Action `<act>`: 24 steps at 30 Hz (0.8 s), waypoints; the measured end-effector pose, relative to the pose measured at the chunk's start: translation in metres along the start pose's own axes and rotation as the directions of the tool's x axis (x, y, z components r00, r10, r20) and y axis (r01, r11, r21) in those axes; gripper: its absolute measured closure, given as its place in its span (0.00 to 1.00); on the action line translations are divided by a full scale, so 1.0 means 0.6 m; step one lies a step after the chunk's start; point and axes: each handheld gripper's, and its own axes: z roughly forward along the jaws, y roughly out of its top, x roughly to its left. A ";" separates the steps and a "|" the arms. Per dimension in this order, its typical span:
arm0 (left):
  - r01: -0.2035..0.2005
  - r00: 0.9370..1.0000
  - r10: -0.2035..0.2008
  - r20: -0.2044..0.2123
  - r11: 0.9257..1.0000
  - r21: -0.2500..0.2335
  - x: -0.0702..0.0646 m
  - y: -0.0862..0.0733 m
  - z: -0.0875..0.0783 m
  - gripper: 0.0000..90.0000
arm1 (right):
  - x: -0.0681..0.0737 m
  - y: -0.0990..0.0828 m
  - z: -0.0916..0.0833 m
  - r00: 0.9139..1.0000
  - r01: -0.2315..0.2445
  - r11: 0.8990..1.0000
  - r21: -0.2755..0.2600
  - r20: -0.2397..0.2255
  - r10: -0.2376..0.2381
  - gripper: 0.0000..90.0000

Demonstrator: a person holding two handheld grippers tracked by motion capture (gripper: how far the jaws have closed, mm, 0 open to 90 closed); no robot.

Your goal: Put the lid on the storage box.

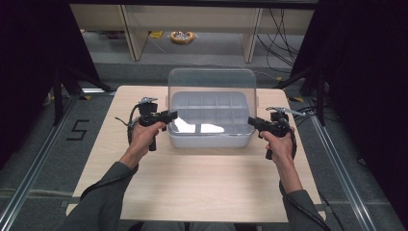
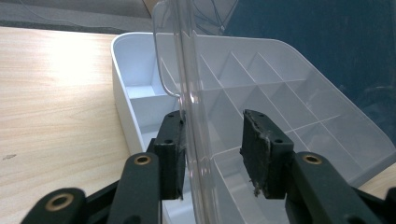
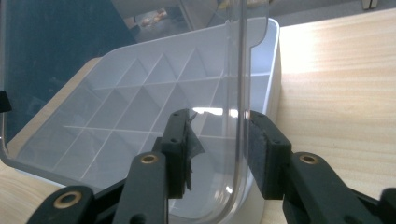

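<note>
Two tools are parked either side of the organizer box (image 1: 210, 126); left tool (image 1: 169, 115) and right tool (image 1: 252, 121) spread apart around the raised clear lid (image 1: 211, 86); compartments look empty, nothing clamped yet.

Overhead light glares off the box floor (image 1: 195, 128); dark surroundings, soft, slightly blurred pictures.

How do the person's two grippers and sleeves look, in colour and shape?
Both the left gripper and right gripper are black, pistol-shaped, with brass-coloured rivets, flat dark pads, grey top plates and trailing black cables. The sleeves are grey-green.
</note>
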 end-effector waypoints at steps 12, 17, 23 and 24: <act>0.041 0.999 -0.041 -0.001 0.999 0.014 0.015 -0.013 0.016 0.65 | -0.012 -0.010 0.020 1.000 -0.005 1.000 0.008 0.002 0.005 0.69; 0.045 0.999 -0.045 -0.008 0.999 0.022 0.016 -0.015 0.022 0.64 | -0.009 -0.013 0.024 0.999 -0.048 0.999 0.016 0.009 0.048 0.68; 0.055 0.998 -0.054 -0.023 0.998 0.030 0.019 -0.020 0.029 0.63 | -0.009 -0.015 0.030 0.998 -0.056 0.998 0.016 0.020 0.056 0.67; 0.056 0.998 -0.055 -0.023 0.998 0.032 0.020 -0.020 0.030 0.63 | -0.009 -0.015 0.030 0.998 -0.055 0.998 0.019 0.020 0.054 0.67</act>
